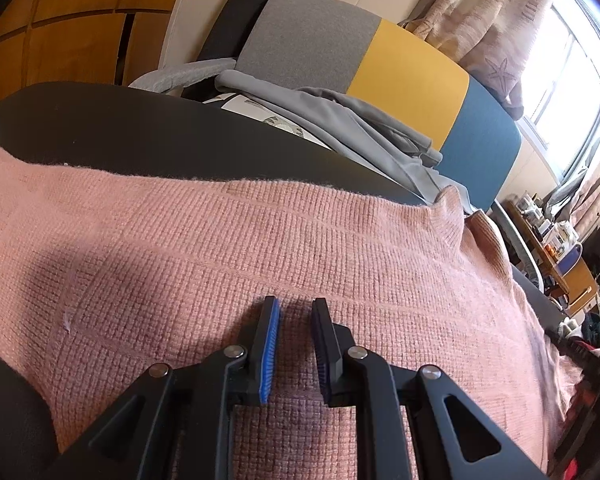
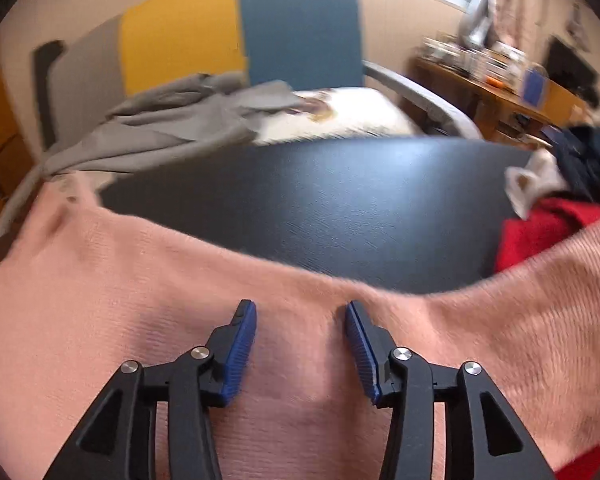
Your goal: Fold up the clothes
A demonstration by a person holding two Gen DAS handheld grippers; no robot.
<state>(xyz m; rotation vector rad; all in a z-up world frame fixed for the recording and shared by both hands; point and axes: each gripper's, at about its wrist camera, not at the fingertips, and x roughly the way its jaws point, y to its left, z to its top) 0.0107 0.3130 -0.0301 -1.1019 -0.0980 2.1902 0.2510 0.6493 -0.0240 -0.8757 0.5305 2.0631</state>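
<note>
A pink knitted sweater (image 1: pixel 260 240) lies spread on a black table (image 1: pixel 140 136). My left gripper (image 1: pixel 296 308) hovers just over the sweater's middle, its jaws a narrow gap apart and empty. In the right wrist view the same pink sweater (image 2: pixel 180 280) covers the near part of the black table (image 2: pixel 320 208). My right gripper (image 2: pixel 300 312) is open above the sweater near its far edge, holding nothing. A sleeve or edge of the sweater (image 2: pixel 560 272) rises at the right.
A chair with grey, yellow and blue back panels (image 1: pixel 404 72) stands behind the table, with grey clothes (image 1: pixel 352 120) draped on it. A red garment (image 2: pixel 540 224) and dark and white clothes (image 2: pixel 580 152) lie at the table's right. A cluttered wooden desk (image 2: pixel 500 88) is beyond.
</note>
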